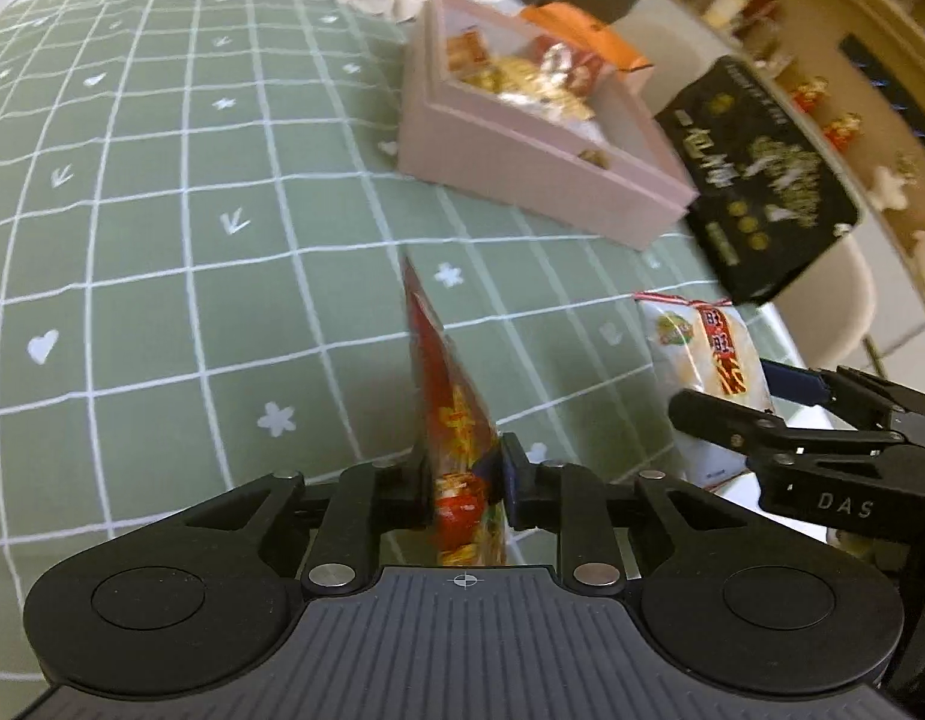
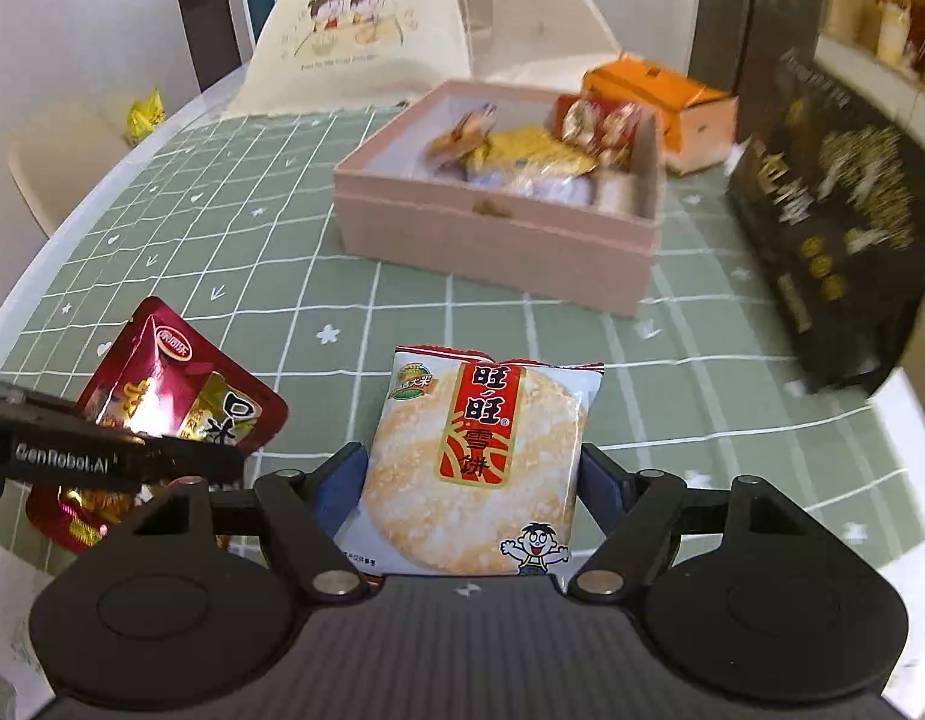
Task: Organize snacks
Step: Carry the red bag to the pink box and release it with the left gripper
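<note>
My left gripper (image 1: 465,477) is shut on a red foil snack packet (image 1: 456,414), held edge-on above the green checked tablecloth (image 1: 162,240). The same packet (image 2: 180,390) shows at the left of the right wrist view, under the left gripper's finger (image 2: 102,456). My right gripper (image 2: 471,480) is shut on a white rice cracker packet (image 2: 480,468), which also shows in the left wrist view (image 1: 711,360). A pink open box (image 2: 498,240) with several snacks inside stands further back on the cloth; it also shows in the left wrist view (image 1: 522,174).
An orange box (image 2: 672,108) stands behind the pink box. A black box with gold print (image 2: 834,222) stands at the right, near the table edge. Chairs stand beyond the table, one with a cartoon cushion (image 2: 354,18). Shelves (image 1: 822,60) lie to the right.
</note>
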`<action>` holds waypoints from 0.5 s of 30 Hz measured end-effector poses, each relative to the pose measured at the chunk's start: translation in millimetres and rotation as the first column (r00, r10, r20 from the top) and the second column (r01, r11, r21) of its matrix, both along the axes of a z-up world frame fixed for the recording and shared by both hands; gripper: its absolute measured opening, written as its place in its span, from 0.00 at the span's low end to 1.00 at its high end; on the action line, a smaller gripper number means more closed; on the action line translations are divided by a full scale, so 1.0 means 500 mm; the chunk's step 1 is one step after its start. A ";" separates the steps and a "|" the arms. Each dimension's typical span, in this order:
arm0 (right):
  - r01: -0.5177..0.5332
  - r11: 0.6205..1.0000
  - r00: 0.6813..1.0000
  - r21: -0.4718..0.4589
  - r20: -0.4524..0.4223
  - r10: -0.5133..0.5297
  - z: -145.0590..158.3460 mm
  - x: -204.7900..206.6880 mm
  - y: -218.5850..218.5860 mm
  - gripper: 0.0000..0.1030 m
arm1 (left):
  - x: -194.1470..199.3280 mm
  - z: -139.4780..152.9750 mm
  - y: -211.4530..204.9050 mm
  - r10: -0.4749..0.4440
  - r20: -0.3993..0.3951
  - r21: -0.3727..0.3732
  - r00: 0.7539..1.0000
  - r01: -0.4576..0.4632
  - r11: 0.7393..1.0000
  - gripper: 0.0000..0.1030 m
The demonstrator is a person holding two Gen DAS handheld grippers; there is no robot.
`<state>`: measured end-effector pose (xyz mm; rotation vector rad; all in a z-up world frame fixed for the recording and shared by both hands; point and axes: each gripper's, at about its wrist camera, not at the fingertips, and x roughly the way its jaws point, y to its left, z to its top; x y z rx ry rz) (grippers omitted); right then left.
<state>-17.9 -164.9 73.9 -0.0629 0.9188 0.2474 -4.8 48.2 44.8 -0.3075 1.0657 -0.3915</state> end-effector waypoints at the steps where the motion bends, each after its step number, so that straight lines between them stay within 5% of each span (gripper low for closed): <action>1: 0.005 1.000 1.000 -0.009 0.011 -0.004 0.008 -0.009 -0.008 0.73 | -0.001 0.002 0.004 -0.003 0.004 -0.042 1.000 0.003 0.999 0.24; 7: 0.093 0.996 0.995 0.010 0.019 -0.093 0.035 -0.029 -0.060 0.73 | 0.060 0.104 0.009 0.015 0.098 -0.321 0.995 0.017 0.947 0.24; 10: 0.120 0.992 0.992 0.030 0.028 -0.120 0.049 -0.033 -0.072 0.73 | 0.137 0.192 -0.010 0.021 0.205 -0.382 0.979 0.060 0.922 0.24; 13: 0.124 0.992 0.991 0.023 0.046 -0.125 0.059 -0.032 -0.070 0.73 | 0.267 0.224 -0.026 0.067 0.217 -0.462 0.974 0.041 0.886 0.27; 15: 0.126 0.992 0.991 0.013 0.048 -0.127 0.064 -0.030 -0.064 0.73 | 0.340 0.207 -0.027 0.098 0.159 -0.418 0.982 -0.023 0.908 0.27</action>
